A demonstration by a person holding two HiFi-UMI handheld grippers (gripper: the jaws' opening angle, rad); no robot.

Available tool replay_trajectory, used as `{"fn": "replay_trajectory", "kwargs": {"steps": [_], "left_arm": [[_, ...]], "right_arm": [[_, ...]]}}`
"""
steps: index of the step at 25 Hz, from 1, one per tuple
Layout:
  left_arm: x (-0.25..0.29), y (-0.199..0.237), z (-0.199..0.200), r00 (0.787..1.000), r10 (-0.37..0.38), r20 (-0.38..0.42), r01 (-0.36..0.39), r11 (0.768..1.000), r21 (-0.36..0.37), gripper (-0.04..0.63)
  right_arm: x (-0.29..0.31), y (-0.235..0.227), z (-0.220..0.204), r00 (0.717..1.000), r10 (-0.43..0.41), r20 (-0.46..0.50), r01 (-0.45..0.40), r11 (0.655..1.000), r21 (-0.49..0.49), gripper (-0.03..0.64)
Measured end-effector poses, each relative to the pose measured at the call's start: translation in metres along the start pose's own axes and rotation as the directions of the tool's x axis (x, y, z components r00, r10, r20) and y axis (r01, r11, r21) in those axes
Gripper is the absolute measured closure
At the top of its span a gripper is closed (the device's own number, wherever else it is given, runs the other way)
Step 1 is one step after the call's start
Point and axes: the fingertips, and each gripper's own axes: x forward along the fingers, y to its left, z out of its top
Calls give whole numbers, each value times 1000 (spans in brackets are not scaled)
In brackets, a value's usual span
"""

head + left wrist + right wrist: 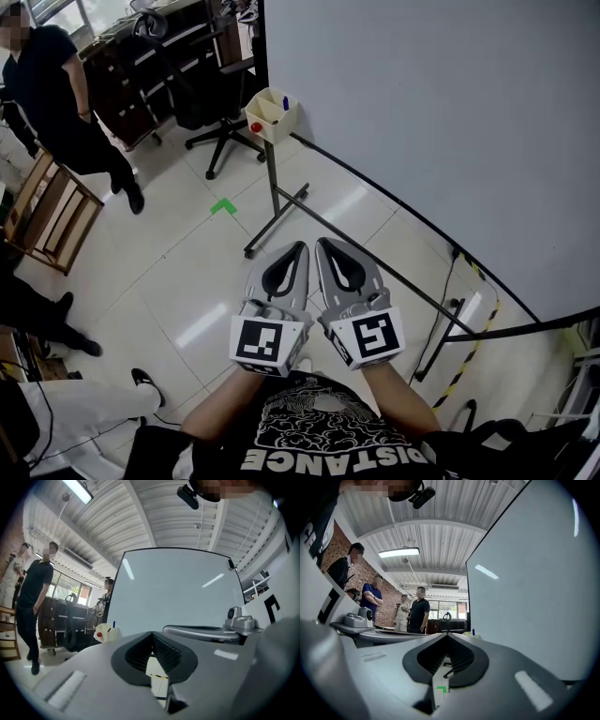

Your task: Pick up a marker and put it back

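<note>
Left gripper [298, 251] and right gripper [325, 247] were shut and empty. It looked like the approach: the marker [284, 101] stood in its box [272, 122] at twelve o'clock, so next they'd need reaching and opened jaws.

**Item count, placed from the whiteboard [422, 112]**
One whiteboard. At its far end, one holder box [272, 114] with one blue marker [285, 102] and one red round piece [256, 127]. Beside its stand, two grippers: left gripper [301, 247] and right gripper [323, 243]. Left of it, one green floor mark [223, 206], one office chair [223, 139] and three bystanders [56, 94].
</note>
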Motion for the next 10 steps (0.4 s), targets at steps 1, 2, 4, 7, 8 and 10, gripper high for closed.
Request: {"fn": "replay_trajectory", "kwargs": {"steps": [1,2,4,7,8,10], "left_arm": [[-1,-1,1,1000,4,10,-4,1000,1,591],[-1,-2,3,1000,6,15,-6,1000,4,591],[-2,-6,5,1000,0,1,0,1000,11,591],[-5,-12,6,1000,-1,2,1,1000,11,591],[-6,-14,6,1000,0,5,0,1000,9,591],[-8,-19,7,1000,-1,2,1,1000,7,591]], "right_arm": [[-2,0,1,1000,0,1,0,1000,-1,617],[-3,0,3,1000,-1,2,1,1000,-1,617],[-5,-1,6,1000,-1,8,1,1000,1,617],[-11,0,9,1000,-1,13,0,1000,5,617],[-13,0,9,1000,0,13,0,1000,7,617],[-17,1,10,1000,1,12,-1,1000,10,617]]}}
